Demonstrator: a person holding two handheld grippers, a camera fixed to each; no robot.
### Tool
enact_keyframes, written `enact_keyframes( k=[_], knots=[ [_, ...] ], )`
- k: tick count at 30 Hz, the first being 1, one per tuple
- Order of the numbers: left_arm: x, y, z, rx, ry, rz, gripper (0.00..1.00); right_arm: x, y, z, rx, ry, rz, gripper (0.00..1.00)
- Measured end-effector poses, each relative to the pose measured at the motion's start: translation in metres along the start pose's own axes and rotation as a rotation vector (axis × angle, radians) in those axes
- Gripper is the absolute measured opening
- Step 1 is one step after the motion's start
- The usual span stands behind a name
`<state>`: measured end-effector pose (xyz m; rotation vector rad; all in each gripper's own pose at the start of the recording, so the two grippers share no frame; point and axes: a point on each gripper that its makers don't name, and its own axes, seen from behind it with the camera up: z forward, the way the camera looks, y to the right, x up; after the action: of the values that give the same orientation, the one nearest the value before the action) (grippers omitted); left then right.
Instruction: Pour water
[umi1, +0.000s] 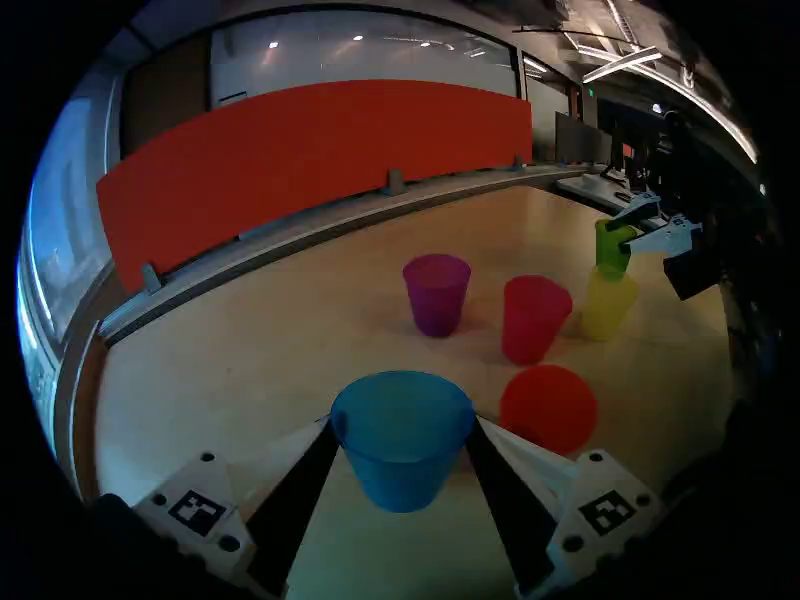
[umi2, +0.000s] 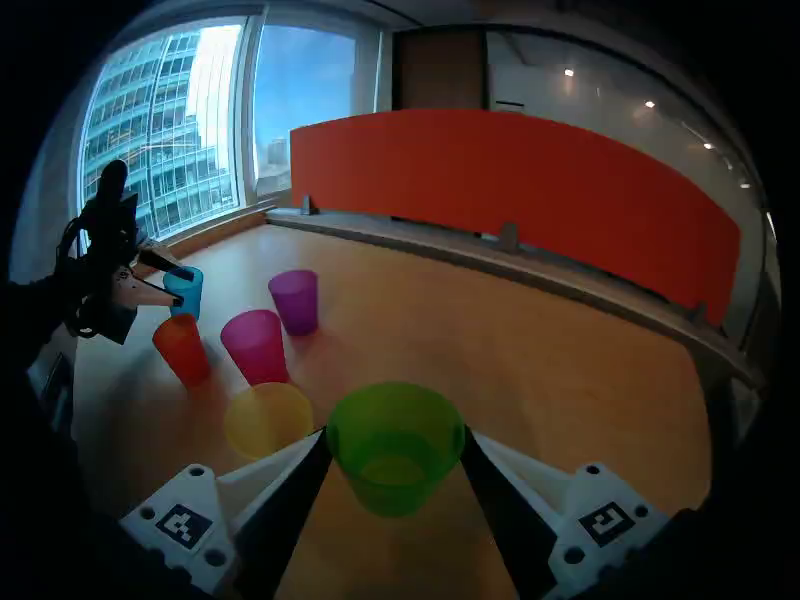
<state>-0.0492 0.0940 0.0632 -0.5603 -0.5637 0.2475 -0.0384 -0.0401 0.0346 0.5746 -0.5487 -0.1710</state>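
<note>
My left gripper (umi1: 400, 432) is shut on a blue cup (umi1: 402, 455), held upright above the wooden table (umi1: 250, 360). Beyond it stand a red cup (umi1: 548, 405), a pink cup (umi1: 533, 317), a purple cup (umi1: 437, 292) and a yellow cup (umi1: 607, 303). My right gripper (umi2: 395, 432) is shut on a green cup (umi2: 396, 460), also upright. From the left gripper view, the green cup (umi1: 612, 247) hangs just above the yellow one, in the right gripper (umi1: 628, 238). In the right gripper view the yellow cup (umi2: 267, 418) sits close at the left, and the left gripper (umi2: 165, 275) holds the blue cup (umi2: 185, 290) farther off.
A long orange divider panel (umi1: 300, 150) runs along the table's far edge, with a grey rail below it. Tall windows (umi2: 190, 120) stand to one side. The pink cup (umi2: 256, 345), purple cup (umi2: 294, 300) and red cup (umi2: 182, 348) cluster between the grippers. Bare tabletop (umi2: 560, 370) lies toward the divider.
</note>
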Motion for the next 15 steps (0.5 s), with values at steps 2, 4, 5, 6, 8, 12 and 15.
enact_keyframes(
  k=[2, 4, 5, 6, 8, 12, 15],
  knots=[
    [-0.002, 0.000, 0.002, -0.003, -0.004, -0.005, 0.87, -0.004, 0.001, 0.001, 0.000, -0.010, 0.001, 0.92],
    [-0.005, 0.000, 0.003, -0.005, -0.010, -0.011, 0.87, -0.007, 0.001, 0.003, 0.000, -0.019, 0.002, 0.92],
    [-0.006, 0.000, 0.004, -0.006, -0.012, -0.014, 0.87, -0.008, 0.001, 0.003, 0.000, -0.023, 0.002, 0.92],
    [-0.008, 0.000, 0.005, -0.008, -0.015, -0.018, 0.87, -0.009, 0.001, 0.004, 0.000, -0.025, 0.002, 0.92],
    [-0.011, 0.001, 0.007, -0.011, -0.019, -0.024, 0.87, -0.010, 0.001, 0.005, 0.001, -0.027, 0.002, 0.92],
    [-0.018, 0.002, 0.009, -0.015, -0.029, -0.026, 0.87, -0.012, 0.000, 0.007, 0.002, -0.033, 0.002, 0.92],
    [-0.022, 0.002, 0.010, -0.016, -0.032, -0.026, 0.87, -0.013, 0.000, 0.008, 0.002, -0.038, 0.002, 0.92]
  ],
)
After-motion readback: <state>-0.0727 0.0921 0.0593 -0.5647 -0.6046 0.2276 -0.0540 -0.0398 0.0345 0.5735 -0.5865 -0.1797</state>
